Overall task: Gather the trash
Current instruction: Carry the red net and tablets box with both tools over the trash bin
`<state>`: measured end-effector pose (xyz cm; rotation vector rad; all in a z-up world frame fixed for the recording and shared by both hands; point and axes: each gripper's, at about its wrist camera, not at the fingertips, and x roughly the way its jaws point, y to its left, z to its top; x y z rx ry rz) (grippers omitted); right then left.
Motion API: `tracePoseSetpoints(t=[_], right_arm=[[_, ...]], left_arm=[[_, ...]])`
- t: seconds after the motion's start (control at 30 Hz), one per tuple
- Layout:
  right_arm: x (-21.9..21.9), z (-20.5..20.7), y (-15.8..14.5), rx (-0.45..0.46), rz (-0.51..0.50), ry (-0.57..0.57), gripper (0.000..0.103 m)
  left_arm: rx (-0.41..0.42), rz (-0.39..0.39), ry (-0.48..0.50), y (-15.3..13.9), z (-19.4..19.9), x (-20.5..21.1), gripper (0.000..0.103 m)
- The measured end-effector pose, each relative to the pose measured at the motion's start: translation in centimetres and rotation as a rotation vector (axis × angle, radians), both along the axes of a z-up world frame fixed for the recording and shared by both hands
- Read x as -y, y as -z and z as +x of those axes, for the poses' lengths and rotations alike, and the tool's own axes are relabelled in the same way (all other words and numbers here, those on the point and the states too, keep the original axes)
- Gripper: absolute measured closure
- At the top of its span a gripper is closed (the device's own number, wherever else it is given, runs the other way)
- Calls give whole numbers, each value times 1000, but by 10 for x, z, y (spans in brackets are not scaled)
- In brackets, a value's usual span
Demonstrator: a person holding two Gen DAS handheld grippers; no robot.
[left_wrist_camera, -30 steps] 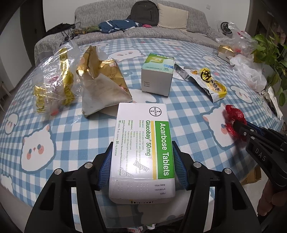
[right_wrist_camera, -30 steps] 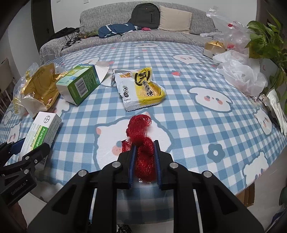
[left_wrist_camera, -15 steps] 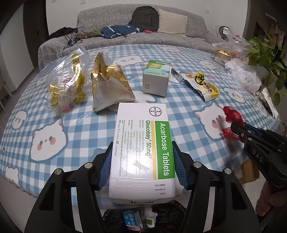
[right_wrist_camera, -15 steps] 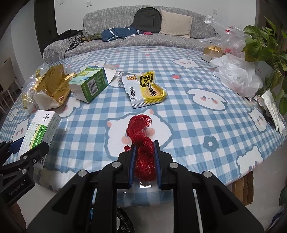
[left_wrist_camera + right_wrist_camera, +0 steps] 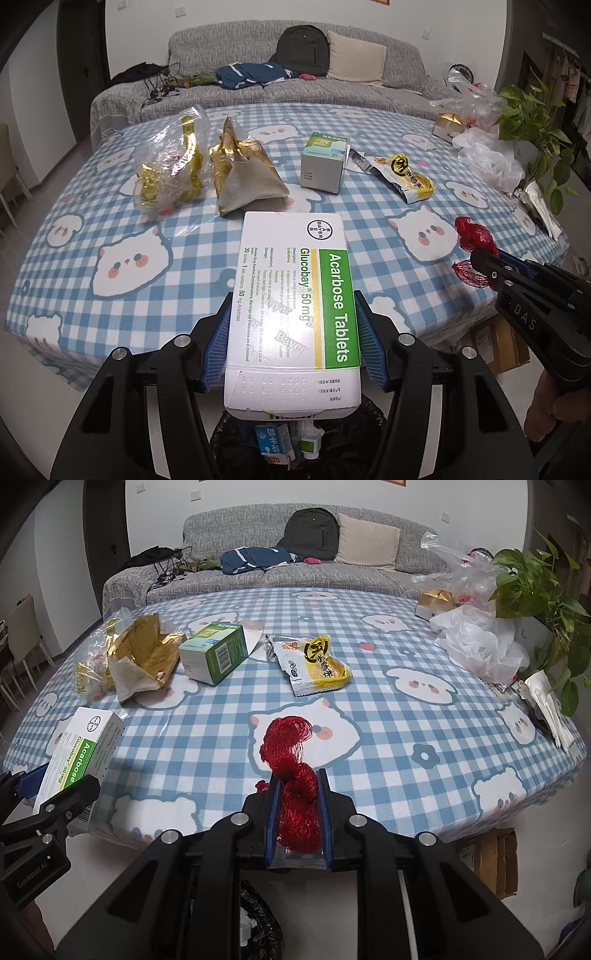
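Note:
My left gripper is shut on a white and green tablet box, held lengthwise above the table's near edge; the same box shows at the left of the right wrist view. My right gripper is shut on a red mesh net, and that net sits at the right of the left wrist view. Below both grippers lies a black trash bag with small boxes inside. On the checked tablecloth remain a green and grey carton, a yellow snack packet, a gold foil bag and a clear wrapper.
White plastic bags, a small gold box and a potted plant crowd the table's right side. A grey sofa with a backpack stands behind. A cardboard box rests on the floor at the right.
Both grippers have drawn back and up from the table with their loads. The table's near edge and the black trash bag below have come into view.

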<state>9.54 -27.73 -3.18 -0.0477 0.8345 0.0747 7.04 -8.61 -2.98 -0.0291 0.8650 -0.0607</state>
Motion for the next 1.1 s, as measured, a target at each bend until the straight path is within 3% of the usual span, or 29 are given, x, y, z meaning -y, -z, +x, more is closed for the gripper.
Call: tracePoseSetpoints(t=[0.33, 1.1], right_arm=[[4, -33, -1, 11, 3, -13, 86], [-8, -96, 13, -3, 18, -52, 86]], left_arm=[[12, -37, -1, -4, -36, 1, 44], [-36, -49, 12, 18, -101, -8, 44]])
